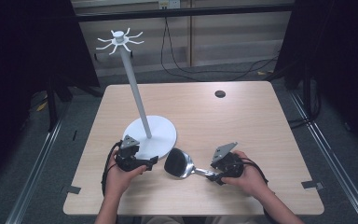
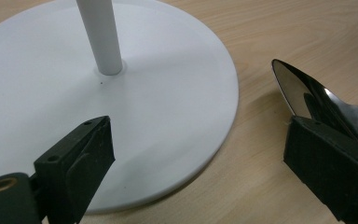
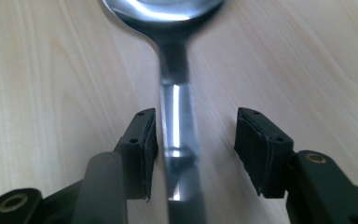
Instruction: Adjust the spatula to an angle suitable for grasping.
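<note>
In the high view a metal spoon (image 1: 182,164) lies near the worktop's (image 1: 242,121) near edge, its bowl just beside the white stand's (image 1: 150,131) round base; the left gripper (image 1: 152,162) and right gripper (image 1: 213,174) flank it. In the left gripper view the jaws stand wide apart over the base's rim, the spoon's bowl (image 2: 307,95) by one jaw. In the right gripper view the jaws stand apart around the handle (image 3: 179,140), one beside it, the other clear.

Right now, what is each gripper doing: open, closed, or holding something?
Left gripper: open, nothing held, beside the white stand base.
Right gripper: open around the spoon handle; one pad is close beside it, the other stands clear.
</note>
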`<state>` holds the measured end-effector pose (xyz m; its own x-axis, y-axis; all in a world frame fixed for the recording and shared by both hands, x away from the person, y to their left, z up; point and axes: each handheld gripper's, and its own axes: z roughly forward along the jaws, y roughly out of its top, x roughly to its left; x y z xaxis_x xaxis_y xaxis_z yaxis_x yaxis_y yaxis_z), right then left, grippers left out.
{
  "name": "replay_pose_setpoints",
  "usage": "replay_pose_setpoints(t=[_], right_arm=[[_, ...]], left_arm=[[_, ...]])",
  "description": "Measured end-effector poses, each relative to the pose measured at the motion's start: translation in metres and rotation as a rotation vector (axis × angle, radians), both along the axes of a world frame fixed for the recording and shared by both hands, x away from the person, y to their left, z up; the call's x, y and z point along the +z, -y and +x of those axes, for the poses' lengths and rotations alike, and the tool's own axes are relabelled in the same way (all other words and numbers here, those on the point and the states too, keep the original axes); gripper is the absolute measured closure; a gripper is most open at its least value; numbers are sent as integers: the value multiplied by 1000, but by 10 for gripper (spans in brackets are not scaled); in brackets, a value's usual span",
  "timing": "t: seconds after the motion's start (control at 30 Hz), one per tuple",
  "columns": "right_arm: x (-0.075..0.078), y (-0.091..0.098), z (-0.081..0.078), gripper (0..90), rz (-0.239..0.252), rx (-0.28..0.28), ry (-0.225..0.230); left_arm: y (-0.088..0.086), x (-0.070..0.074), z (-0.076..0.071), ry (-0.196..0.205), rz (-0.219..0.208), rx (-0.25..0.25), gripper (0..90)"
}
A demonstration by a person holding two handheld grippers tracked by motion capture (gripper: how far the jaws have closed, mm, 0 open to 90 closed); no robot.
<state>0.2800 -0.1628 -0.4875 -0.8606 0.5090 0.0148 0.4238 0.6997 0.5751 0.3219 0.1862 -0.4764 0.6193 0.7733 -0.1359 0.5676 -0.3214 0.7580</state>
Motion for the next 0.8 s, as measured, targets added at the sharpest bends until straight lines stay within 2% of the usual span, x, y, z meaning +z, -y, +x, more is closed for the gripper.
replay_pose_setpoints(t=[0.07,0.2,0.27,0.43,0.5,0.57,0.73,0.77,0.8], right_arm=[[-1,10,0,454,12,-28,-17],[-1,16,1,452,9,-36,-14],[0,20,2,449,-7,-52,1],[1,35,4,441,-37,-99,20],[2,44,6,439,-26,-139,31],[2,46,7,441,-20,-153,34],[5,54,13,453,19,-242,71],[4,55,17,468,23,-253,91],[4,55,17,468,23,-253,91]], left_arm=[[1,1,1,4,-1,0,83],[4,1,2,4,-9,-1,83],[5,1,2,2,1,-9,83],[8,0,3,2,-10,-10,83],[8,0,4,1,-4,-18,83],[9,0,4,1,-6,-17,83],[10,0,4,1,-9,-18,84],[10,0,4,0,-3,-22,84],[11,0,4,-2,-5,-22,84]])
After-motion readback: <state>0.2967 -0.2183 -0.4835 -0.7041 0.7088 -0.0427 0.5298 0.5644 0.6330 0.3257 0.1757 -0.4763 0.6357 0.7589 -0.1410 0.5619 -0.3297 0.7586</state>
